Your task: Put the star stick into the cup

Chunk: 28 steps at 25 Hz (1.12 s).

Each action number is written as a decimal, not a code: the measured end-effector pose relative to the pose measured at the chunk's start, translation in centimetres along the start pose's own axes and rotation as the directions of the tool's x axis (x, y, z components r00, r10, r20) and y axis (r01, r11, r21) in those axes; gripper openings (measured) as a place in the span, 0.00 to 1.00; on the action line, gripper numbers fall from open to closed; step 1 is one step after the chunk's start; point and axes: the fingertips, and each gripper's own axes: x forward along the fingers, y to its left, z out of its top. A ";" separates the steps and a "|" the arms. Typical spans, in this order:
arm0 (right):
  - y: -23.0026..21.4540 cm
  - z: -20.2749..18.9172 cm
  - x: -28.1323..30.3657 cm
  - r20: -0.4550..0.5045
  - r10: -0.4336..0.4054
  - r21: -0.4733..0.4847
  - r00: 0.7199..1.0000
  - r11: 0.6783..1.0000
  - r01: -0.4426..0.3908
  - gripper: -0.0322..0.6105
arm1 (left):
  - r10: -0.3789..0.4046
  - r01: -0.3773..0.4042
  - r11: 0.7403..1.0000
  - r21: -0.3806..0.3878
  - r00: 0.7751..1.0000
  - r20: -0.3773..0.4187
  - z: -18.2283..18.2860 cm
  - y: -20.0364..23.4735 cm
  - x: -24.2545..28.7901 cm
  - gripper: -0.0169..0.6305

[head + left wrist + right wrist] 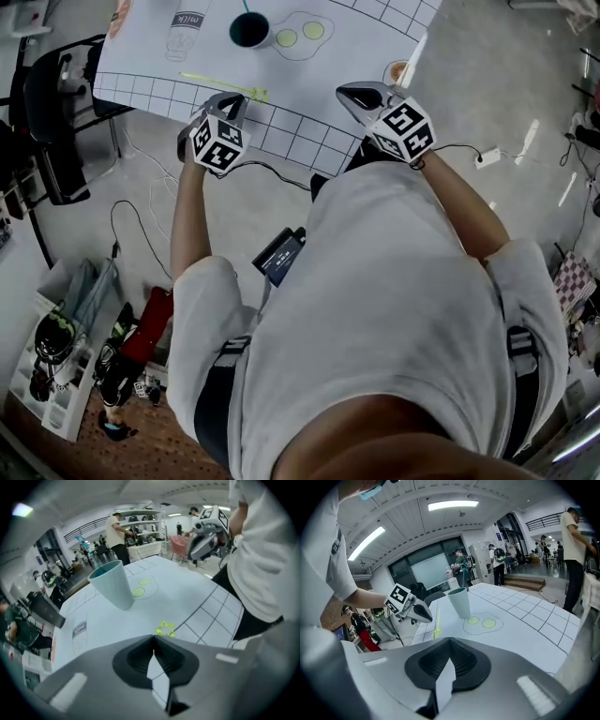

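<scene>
**Hovering With Closed Tongs Beside a Flat-Lying Star Stick**

Looking down on one star stick (225,86): thin, straight, translucent yellow-green, ending in an open star outline at its right tip. Lying flat on the smooth white sheet (356,47) ruled with a dark grid along its border, close to the front edge and well apart from the cup.

Standing upright farther back, one cup (249,30): teal, smooth-walled, tapering toward its base, mouth open. Sitting just beside it, one drawn fried-egg outline (302,36) enclosing two flat yellow-green discs (287,37). Showing to the cup's left, one milk carton sketch (187,33), printed flat.

Holding two grippers over the front edge, each a hard grey shell with ribbed black pads and a cube of square markers. Pressing the left gripper (236,99) fully together, pinching nothing, tips hovering just beside the star end; not possible to tell whether touching it. Pressing the right gripper (349,92) together likewise, empty, off to the right and apart from the stick.

Flanking the table: one black chair (56,103) at the left, one white power strip (487,157) on the grey floor at the right, thin dark cables (141,225) trailing underneath. Hanging at the wearer's waist, one small dark device (281,255). Standing far behind in the gripper views, several people (117,531) among shelves.
</scene>
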 end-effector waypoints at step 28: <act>4.4 1.1 4.1 0.009 0.059 0.021 0.998 0.998 -0.059 0.05 | -0.220 0.454 0.702 0.549 0.871 -0.438 -2.3 -0.6 4.1 0.13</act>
